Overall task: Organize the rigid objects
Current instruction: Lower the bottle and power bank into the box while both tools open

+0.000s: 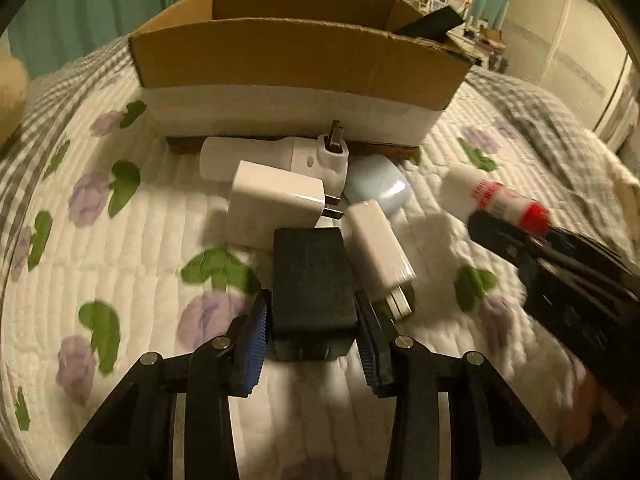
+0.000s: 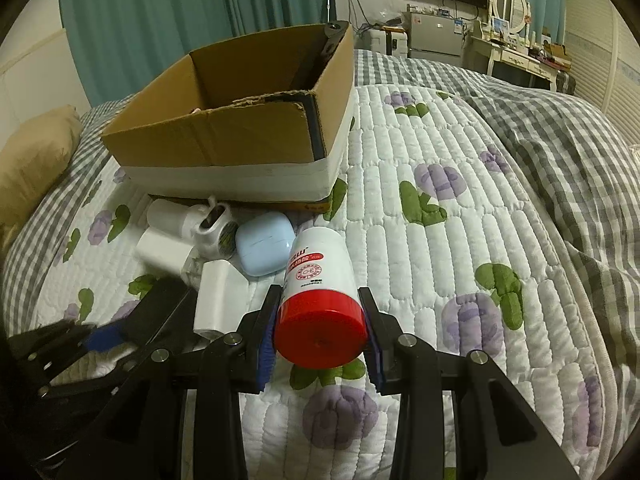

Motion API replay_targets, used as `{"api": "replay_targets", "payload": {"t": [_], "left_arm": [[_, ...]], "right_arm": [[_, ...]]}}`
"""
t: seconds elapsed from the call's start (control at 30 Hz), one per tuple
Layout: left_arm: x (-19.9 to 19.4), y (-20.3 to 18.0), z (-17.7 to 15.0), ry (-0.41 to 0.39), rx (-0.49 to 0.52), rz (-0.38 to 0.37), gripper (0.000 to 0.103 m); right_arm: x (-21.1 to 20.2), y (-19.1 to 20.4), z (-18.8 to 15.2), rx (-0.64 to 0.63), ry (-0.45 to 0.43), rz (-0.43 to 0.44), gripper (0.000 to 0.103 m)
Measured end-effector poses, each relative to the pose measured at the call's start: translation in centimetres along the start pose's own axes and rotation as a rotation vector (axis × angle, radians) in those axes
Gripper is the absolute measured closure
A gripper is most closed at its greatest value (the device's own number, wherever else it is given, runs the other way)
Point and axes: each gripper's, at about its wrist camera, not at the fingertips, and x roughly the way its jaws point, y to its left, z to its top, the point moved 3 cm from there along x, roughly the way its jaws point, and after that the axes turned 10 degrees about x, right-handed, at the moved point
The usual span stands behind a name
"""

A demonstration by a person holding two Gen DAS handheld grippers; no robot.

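Observation:
My left gripper [image 1: 312, 320] is shut on a black power adapter [image 1: 312, 276], holding it just above the quilt. My right gripper [image 2: 320, 320] is shut on a white bottle with a red cap [image 2: 320, 300]; the bottle also shows in the left wrist view [image 1: 492, 200]. On the quilt lie two white chargers [image 1: 276, 200] [image 1: 378, 250], a white cylindrical device [image 1: 276, 156] and a light blue earbud case [image 1: 378, 188]. The open cardboard box [image 1: 296, 60] stands behind them; it shows in the right wrist view [image 2: 208, 136] too.
The flowered white quilt [image 2: 440, 200] covers the bed, with a grey checked blanket [image 2: 560, 132] to the right and a tan pillow [image 2: 32, 160] at the left. A black object [image 1: 428, 22] leans out of the box's right end.

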Motion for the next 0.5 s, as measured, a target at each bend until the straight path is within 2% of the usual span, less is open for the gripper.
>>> {"api": "replay_targets", "payload": {"t": [0.1, 0.23, 0.37, 0.5], "left_arm": [[0.5, -0.3, 0.5, -0.001, 0.010, 0.023, 0.063], [-0.5, -0.2, 0.1, -0.011, 0.002, -0.008, 0.064], [-2.7, -0.3, -0.3, -0.030, 0.025, -0.042, 0.064], [-6.0, -0.3, 0.4, -0.100, 0.054, -0.037, 0.064]], "right_arm": [[0.1, -0.1, 0.0, 0.004, 0.002, 0.003, 0.067], [0.1, -0.1, -0.2, 0.004, 0.001, 0.008, 0.067], [-1.5, 0.4, -0.1, -0.009, -0.038, 0.005, 0.067], [-3.9, 1.6, -0.3, -0.044, -0.079, -0.012, 0.067]]}}
